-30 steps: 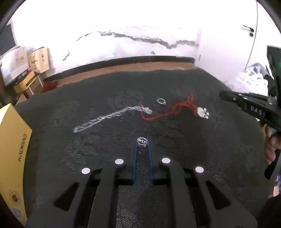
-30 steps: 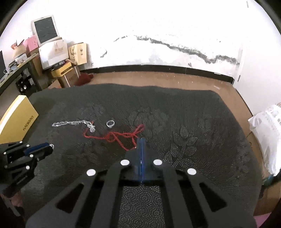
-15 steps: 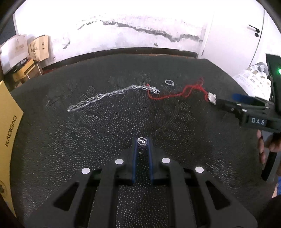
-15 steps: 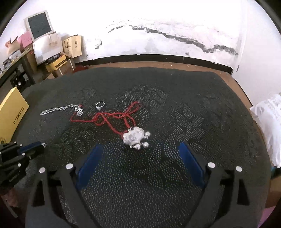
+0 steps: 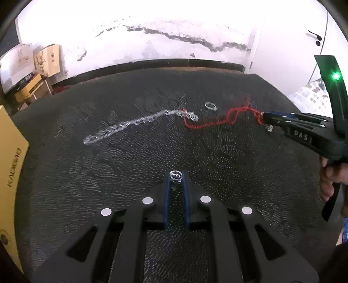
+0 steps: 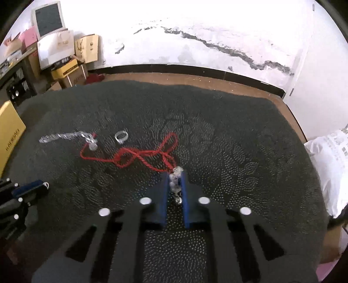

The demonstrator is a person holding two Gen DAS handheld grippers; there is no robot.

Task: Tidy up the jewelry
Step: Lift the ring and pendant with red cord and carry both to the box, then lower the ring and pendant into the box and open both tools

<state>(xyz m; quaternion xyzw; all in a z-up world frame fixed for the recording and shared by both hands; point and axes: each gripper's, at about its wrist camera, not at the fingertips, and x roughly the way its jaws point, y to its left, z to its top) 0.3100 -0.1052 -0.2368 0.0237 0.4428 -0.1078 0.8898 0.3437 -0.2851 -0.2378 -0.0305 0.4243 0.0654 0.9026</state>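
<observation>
My left gripper [image 5: 176, 176] is shut on a small silver ring [image 5: 176, 174], held above the dark patterned cloth [image 5: 152, 152]. My right gripper [image 6: 176, 177] is shut on the silver pendant [image 6: 176, 181] of a red cord necklace [image 6: 139, 155]; the cord trails left over the cloth. In the left wrist view the right gripper [image 5: 266, 118] shows at the right with the red cord [image 5: 217, 122] running from it. A silver chain [image 5: 134, 125] and a second silver ring [image 5: 210, 106] lie on the cloth beyond; they also show in the right wrist view as the chain [image 6: 65, 137] and ring [image 6: 121, 137].
A yellow box [image 5: 10, 165] stands at the cloth's left edge. Cardboard boxes [image 6: 65, 65] and an old monitor [image 6: 47, 19] are stacked at the far left by the wall. A white bag [image 6: 330, 161] lies at the right. Brown floor [image 6: 195, 80] lies beyond the cloth.
My right gripper was open around the silver pendant half a second ago and has now shut on it. My left gripper still holds its ring.
</observation>
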